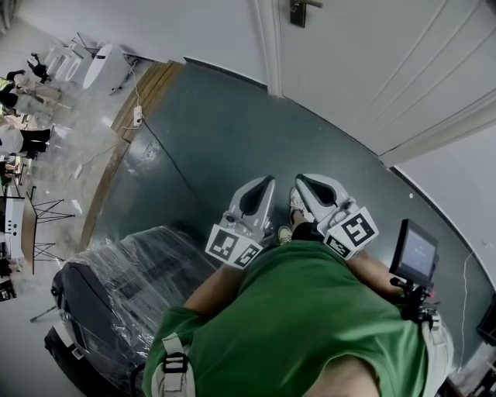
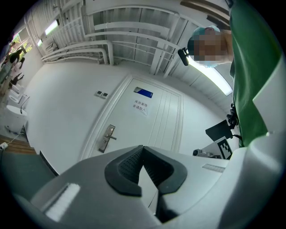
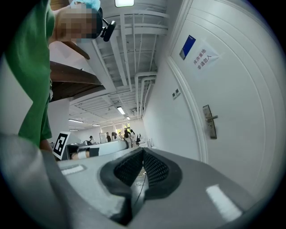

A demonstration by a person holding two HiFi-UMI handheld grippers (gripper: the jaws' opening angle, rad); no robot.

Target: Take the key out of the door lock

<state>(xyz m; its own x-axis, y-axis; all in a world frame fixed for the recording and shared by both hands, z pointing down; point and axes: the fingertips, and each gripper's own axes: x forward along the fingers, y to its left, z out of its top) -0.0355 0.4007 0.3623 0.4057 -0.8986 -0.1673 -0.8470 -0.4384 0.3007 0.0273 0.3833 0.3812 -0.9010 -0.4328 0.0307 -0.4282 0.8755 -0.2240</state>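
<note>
The white door (image 1: 372,54) stands a few steps ahead, with its metal lock plate and lever handle (image 1: 298,12) at the top edge of the head view. The same lock plate (image 2: 107,137) shows in the left gripper view and again (image 3: 209,121) in the right gripper view. A key is too small to make out. My left gripper (image 1: 267,180) and right gripper (image 1: 301,180) are held side by side close to my body, pointing at the door and far from it. Both are shut with nothing between their jaws, as each own view shows: left gripper (image 2: 143,150), right gripper (image 3: 143,151).
A dark bulky thing wrapped in plastic film (image 1: 124,287) stands at my left. At my right a small screen on a stand (image 1: 415,252). A cable with a socket strip (image 1: 137,116) lies along the wooden floor strip. People sit far left. Paper signs (image 2: 140,106) hang on the door.
</note>
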